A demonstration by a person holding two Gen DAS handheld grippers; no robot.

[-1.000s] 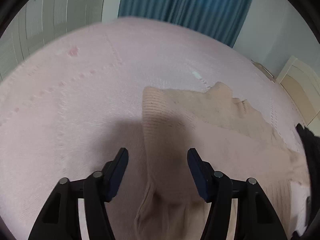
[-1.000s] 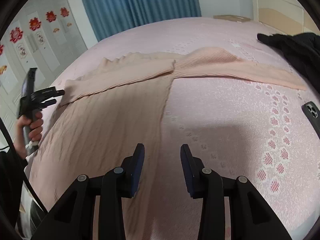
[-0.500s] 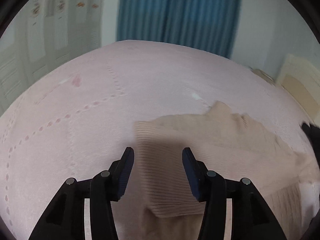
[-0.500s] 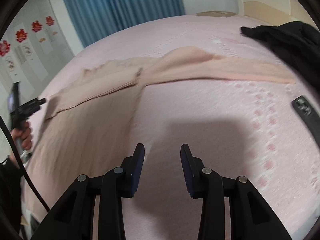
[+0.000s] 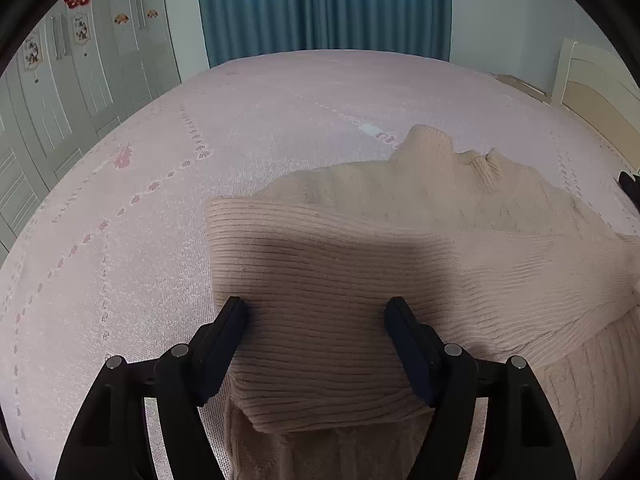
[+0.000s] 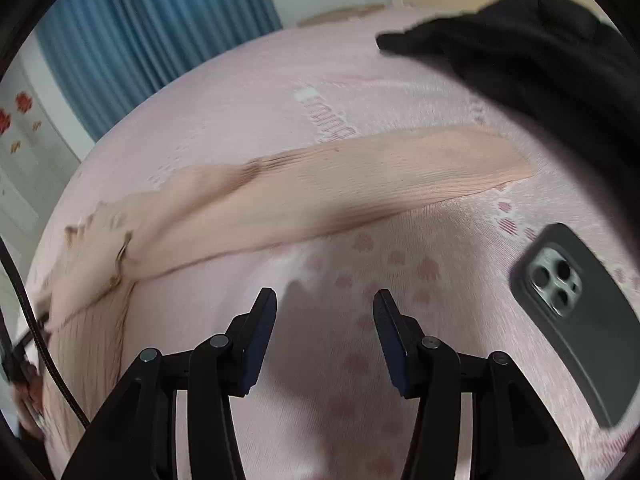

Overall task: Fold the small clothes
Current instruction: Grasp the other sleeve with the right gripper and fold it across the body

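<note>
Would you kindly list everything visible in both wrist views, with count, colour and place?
sweater: one, beige ribbed knit, spread on the bed; one sleeve folded over its body, the other sleeve stretched out flat
bed: one, pink patterned cover, under everything
black garment: one, black, on the bed beyond the sleeve's end
phone: one, dark case, camera side up, on the bed
curtain: one, blue, behind the bed
wardrobe: one, pale doors with red decorations
headboard: one, cream
left gripper: black, jaws opening above the folded sleeve, not pressing it
right gripper: black, jaws opening over bare cover, nothing between them
</note>
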